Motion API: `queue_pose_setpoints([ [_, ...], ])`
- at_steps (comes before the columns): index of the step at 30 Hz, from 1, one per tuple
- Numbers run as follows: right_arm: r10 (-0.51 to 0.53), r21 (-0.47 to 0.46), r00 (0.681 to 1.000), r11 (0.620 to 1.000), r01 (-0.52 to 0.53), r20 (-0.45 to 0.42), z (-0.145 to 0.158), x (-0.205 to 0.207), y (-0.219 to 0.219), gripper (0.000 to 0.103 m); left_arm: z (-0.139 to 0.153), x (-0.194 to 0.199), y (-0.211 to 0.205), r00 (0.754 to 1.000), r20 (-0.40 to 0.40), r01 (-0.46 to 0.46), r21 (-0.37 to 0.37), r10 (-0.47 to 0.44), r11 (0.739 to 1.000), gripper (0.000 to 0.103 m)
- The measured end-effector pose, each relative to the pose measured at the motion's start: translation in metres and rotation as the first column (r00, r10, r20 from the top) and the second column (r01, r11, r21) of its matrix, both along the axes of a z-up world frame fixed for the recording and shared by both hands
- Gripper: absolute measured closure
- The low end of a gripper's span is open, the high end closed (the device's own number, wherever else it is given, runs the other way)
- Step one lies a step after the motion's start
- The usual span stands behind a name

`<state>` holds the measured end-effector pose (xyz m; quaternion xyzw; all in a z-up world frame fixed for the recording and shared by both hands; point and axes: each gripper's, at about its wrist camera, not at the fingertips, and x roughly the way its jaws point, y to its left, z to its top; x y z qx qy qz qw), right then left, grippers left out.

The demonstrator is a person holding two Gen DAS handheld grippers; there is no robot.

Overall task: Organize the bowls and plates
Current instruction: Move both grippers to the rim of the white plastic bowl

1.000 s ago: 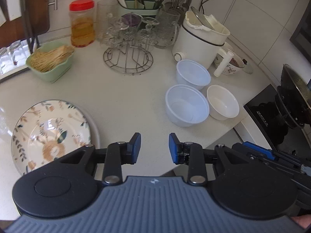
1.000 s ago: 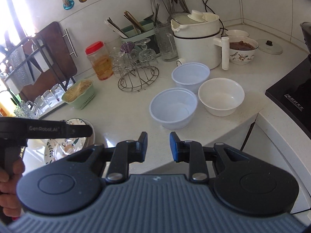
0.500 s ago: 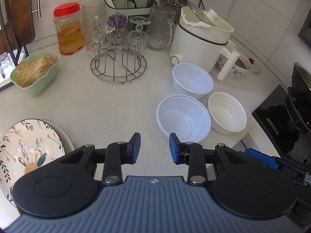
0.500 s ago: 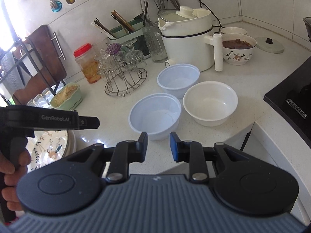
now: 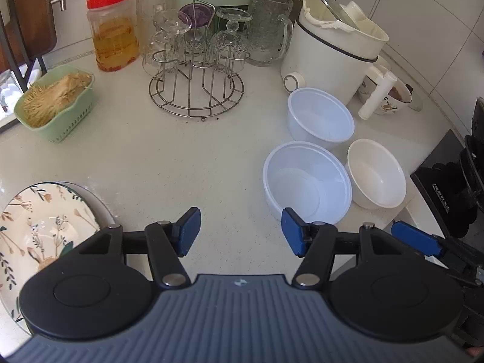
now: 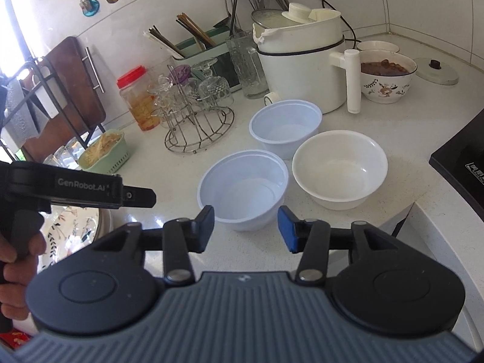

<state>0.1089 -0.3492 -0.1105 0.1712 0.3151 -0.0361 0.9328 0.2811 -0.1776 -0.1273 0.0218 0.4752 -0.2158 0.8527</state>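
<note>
Left gripper (image 5: 240, 233) and right gripper (image 6: 245, 229): jaws spread wide, nothing held, both above the white speckled countertop (image 5: 181, 157) near its front edge. Floral-patterned ceramic plate (image 5: 33, 230) sits at the front-left edge. Translucent white plastic bowl (image 6: 243, 189) sits just ahead of the right gripper, opaque white round bowl (image 6: 340, 168) beside it. Second translucent plastic bowl (image 6: 286, 127) sits behind both, near the white electric cooker (image 6: 302, 60).

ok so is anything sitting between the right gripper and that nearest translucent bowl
Nothing visible does. The right gripper is open and the nearest translucent bowl sits straight ahead of its fingers, with only bare countertop around it. The opaque white bowl lies off to the right, and the second translucent bowl behind.
</note>
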Motion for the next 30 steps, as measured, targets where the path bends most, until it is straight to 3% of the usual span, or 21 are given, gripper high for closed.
queue_pose_setpoints([
  [10,-0.033,0.003,0.999,0.999,0.033,0.011,-0.015,0.006,-0.003,0.054,-0.017,0.011,-0.009,1.0,-0.002,0.015,-0.08,-0.016,0.997,0.038],
  [24,-0.113,-0.01,0.993,0.994,0.113,-0.013,-0.038,0.044,-0.013,0.054,-0.04,0.03,-0.022,0.997,-0.066,0.018,-0.174,-0.03,0.985,0.04],
  [27,-0.123,0.011,0.992,0.992,0.123,-0.009,-0.044,0.048,-0.016,0.059,-0.045,0.033,-0.026,0.997,-0.063,0.032,-0.173,-0.044,0.984,0.05],
  [30,-0.128,0.002,0.992,0.992,0.128,-0.019,-0.047,0.049,-0.015,0.076,-0.05,0.037,-0.027,0.996,-0.074,0.044,-0.189,-0.059,0.981,0.071],
])
